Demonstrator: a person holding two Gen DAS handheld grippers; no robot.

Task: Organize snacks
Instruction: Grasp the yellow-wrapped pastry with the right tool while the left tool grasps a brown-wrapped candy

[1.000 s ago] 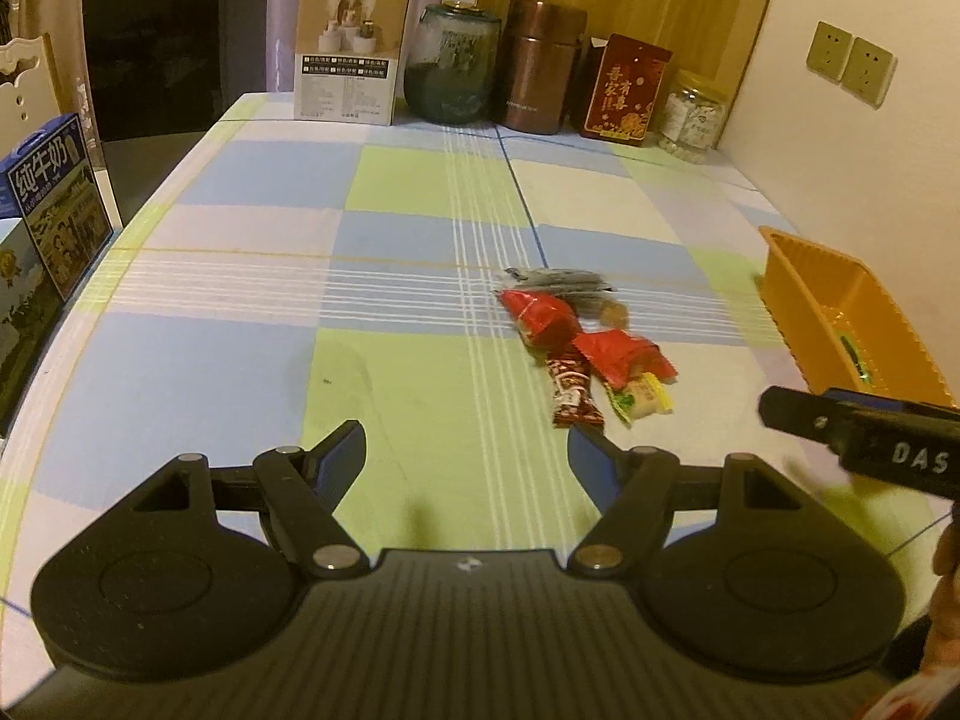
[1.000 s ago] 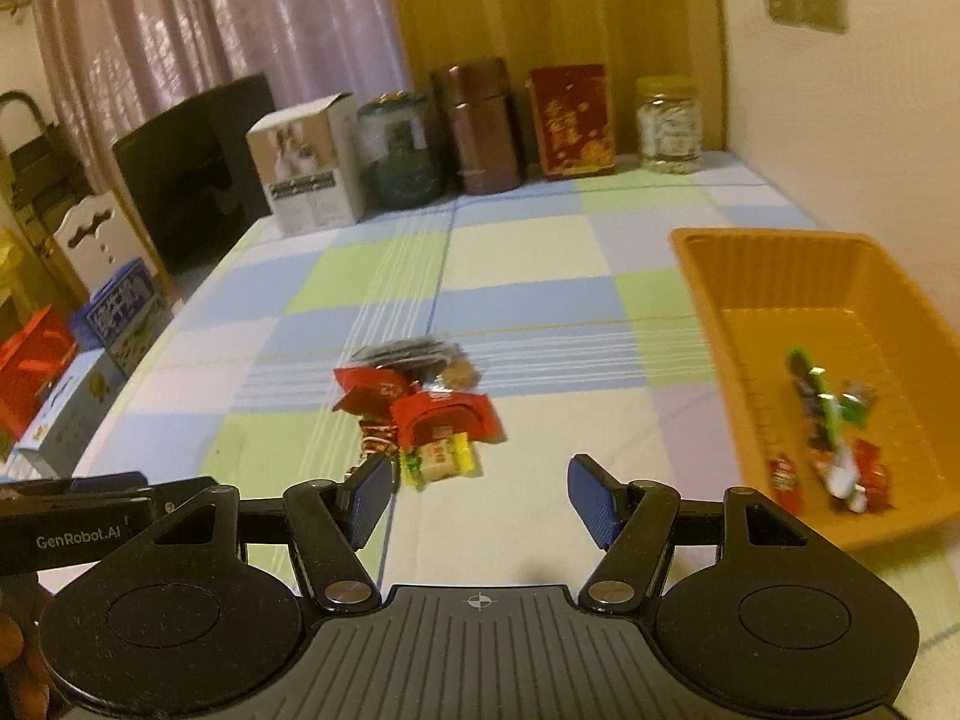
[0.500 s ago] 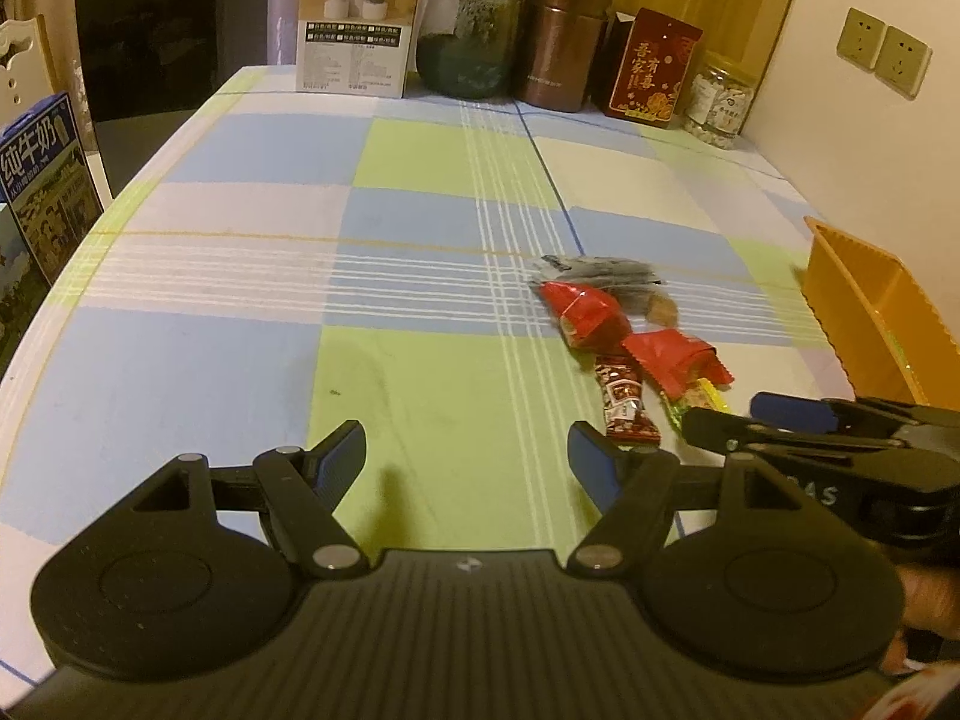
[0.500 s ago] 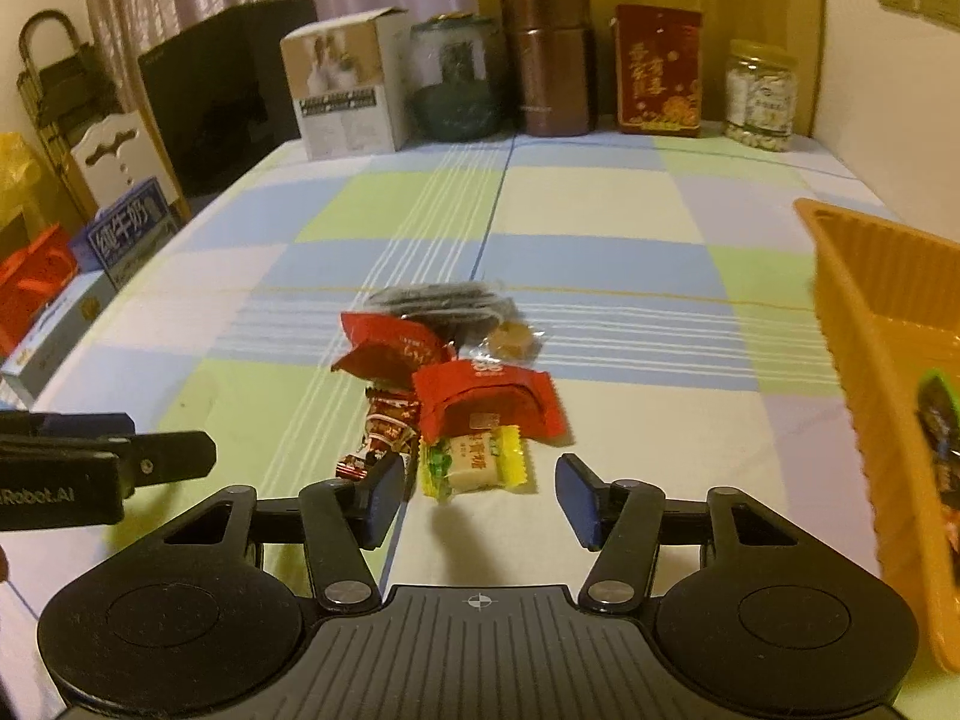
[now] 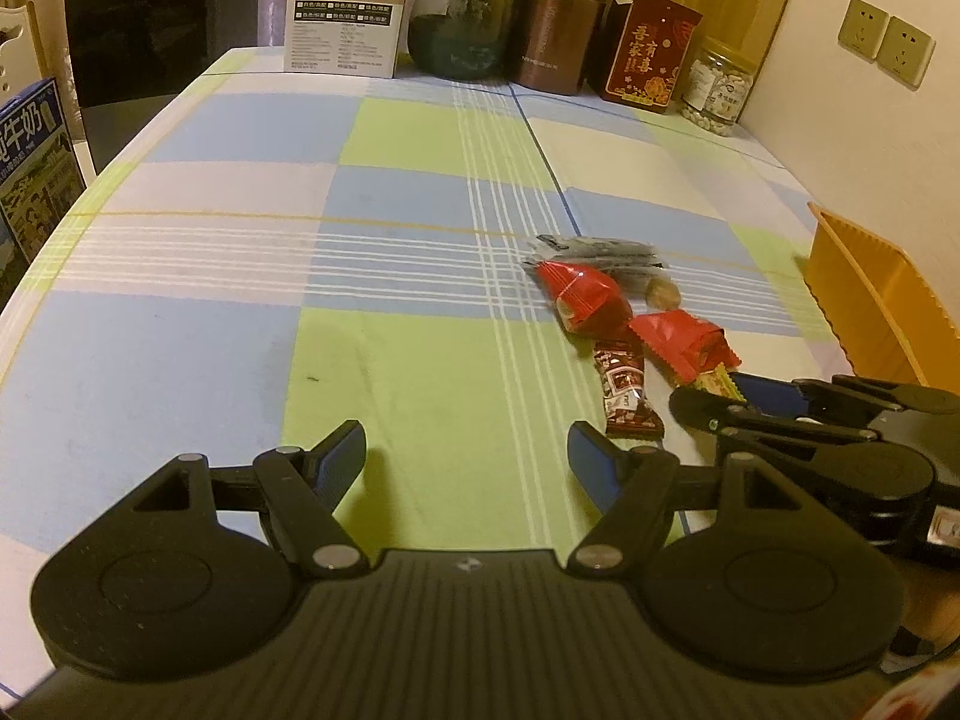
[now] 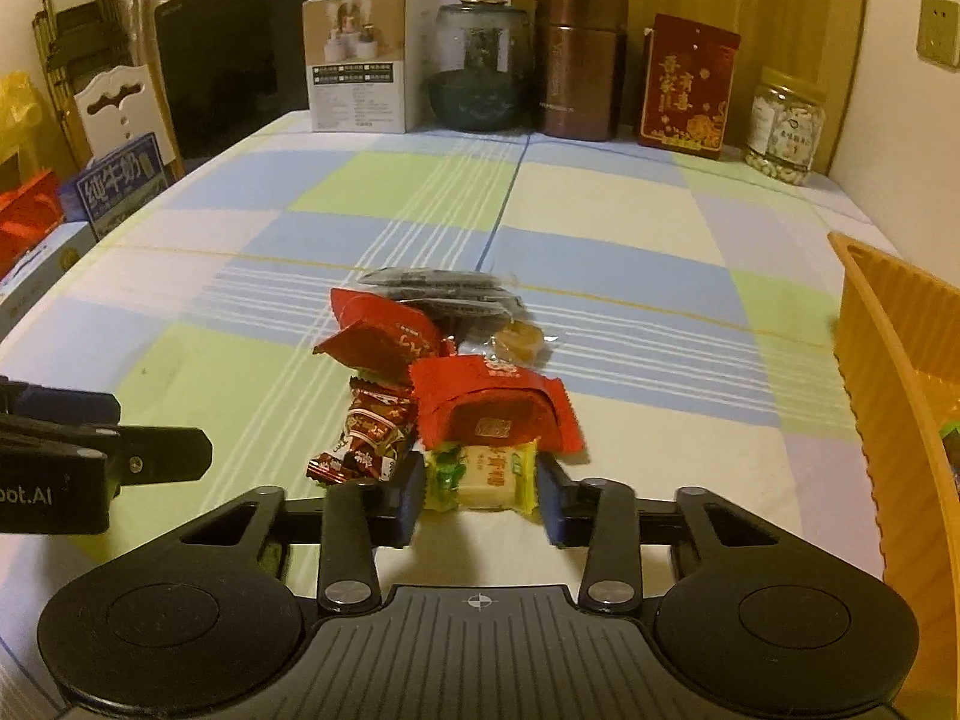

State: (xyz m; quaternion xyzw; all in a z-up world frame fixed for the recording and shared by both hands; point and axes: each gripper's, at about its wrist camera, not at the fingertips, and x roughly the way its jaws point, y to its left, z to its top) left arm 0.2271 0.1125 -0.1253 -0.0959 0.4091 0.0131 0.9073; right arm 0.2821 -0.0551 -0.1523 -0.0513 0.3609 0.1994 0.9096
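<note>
- While straddling the yellow-green snack packet [image 6: 486, 476], right gripper [image 6: 480, 495] spread apart either side of it, apparently not yet clamped; pick-up step in hand.
- Left gripper [image 5: 467, 450] wide apart, empty, over bare worktop [image 5: 240, 252].
- Beyond: red packets [image 6: 492, 405] overlapping the target.
- Next, probably: close, lift clear, carry to orange basket [image 6: 870, 324] at right.

Right gripper [image 6: 480, 495] is now down at the near end of the snack pile, up from well short of it a second ago. Its fingers, spread wider before, now sit close on either side of the yellow-green packet [image 6: 480, 476]. Left gripper [image 5: 467, 459] also sits closer to the table than before.
</note>
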